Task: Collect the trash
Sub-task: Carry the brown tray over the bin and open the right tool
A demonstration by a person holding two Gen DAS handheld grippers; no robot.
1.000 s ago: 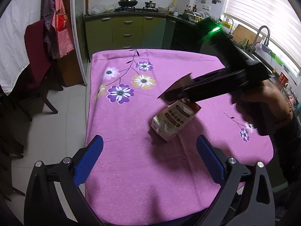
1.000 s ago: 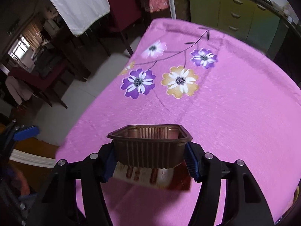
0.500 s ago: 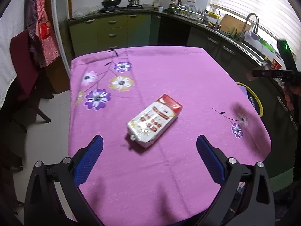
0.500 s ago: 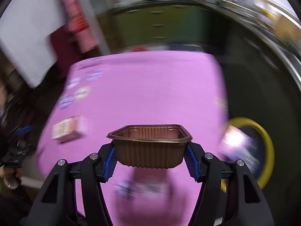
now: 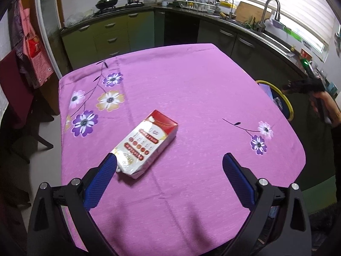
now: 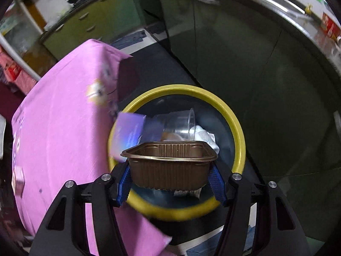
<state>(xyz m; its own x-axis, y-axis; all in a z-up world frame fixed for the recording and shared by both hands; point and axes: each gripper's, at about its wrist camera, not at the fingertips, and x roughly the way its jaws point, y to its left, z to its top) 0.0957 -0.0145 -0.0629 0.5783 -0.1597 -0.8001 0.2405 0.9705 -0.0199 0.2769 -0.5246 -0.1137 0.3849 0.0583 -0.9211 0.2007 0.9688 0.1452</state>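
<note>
The right gripper clenches a brown tray directly above the yellow-rimmed bin beside the table. The left gripper, spread wide, is nearest the carton, which slants away up-right.

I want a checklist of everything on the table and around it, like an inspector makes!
Surface: table with pink flowered cloth, one thing lying on it.
Job's things: red-and-white carton lying flat on the cloth; brown plastic tray held above the yellow-rimmed bin, which already holds a clear cup, a purple box and white crumpled trash.
Clutter: nothing seen.
Grippers: left gripper open, its left finger beside the carton's near end; right gripper shut on the tray.
Cables: nothing seen.
Surroundings: green kitchen cabinets, stove with pans, sink under a window, clothes hanging left.
</note>
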